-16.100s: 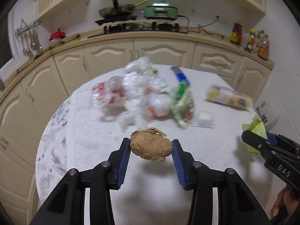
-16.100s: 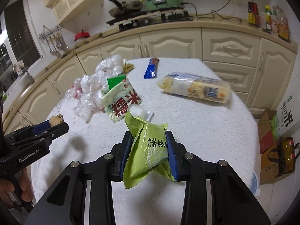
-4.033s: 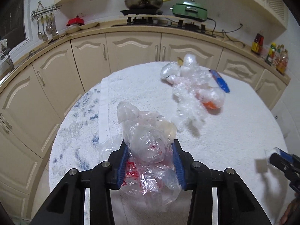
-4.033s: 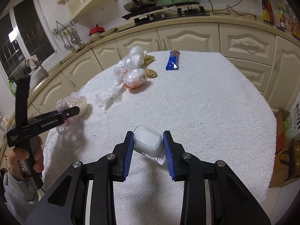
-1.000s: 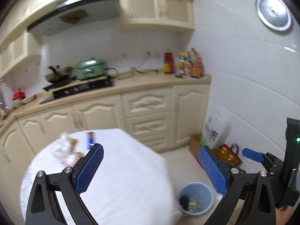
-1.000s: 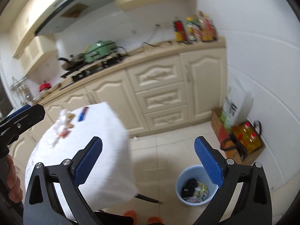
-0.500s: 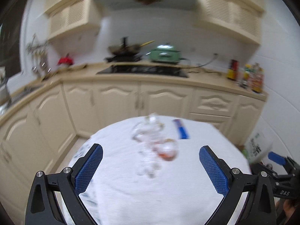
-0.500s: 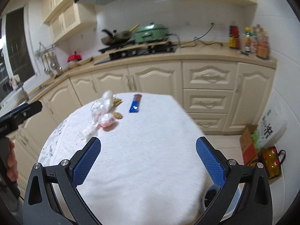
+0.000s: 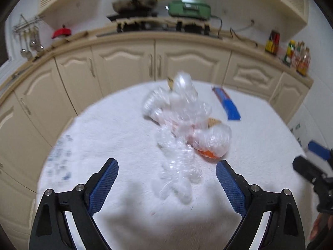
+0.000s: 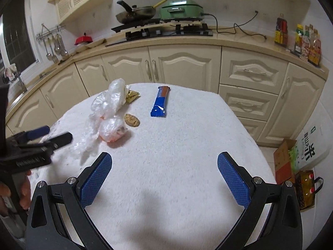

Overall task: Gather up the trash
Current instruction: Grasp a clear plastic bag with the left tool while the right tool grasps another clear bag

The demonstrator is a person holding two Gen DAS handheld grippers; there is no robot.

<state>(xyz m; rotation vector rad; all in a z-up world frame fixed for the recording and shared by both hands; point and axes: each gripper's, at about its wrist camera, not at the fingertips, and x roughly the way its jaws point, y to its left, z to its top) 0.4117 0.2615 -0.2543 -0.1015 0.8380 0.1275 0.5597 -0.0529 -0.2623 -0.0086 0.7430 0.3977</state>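
Note:
A heap of crumpled clear plastic bags (image 9: pixel 179 129) lies on the white round table (image 9: pixel 116 129), one bag holding something orange (image 9: pixel 210 152). My left gripper (image 9: pixel 166 179) is open and empty, just in front of the heap's near end. In the right wrist view the heap (image 10: pixel 106 112) lies at the left, with a brown lump (image 10: pixel 131 120), a blue wrapper (image 10: pixel 160 104) and a gold wrapper (image 10: pixel 131 95) near it. My right gripper (image 10: pixel 164 177) is open and empty above the table's near part. The left gripper (image 10: pixel 50 137) shows at its left edge.
Cream kitchen cabinets (image 10: pixel 183 66) curve behind the table, with a stove, a pan and a green cooker (image 10: pixel 181 10) on the counter. A cardboard box and bags (image 10: pixel 295 162) stand on the floor at the right of the table.
Both grippers have swung back from the bin to the table and come down closer to it. The left one now faces the plastic heap at close range. Both stay open and empty.

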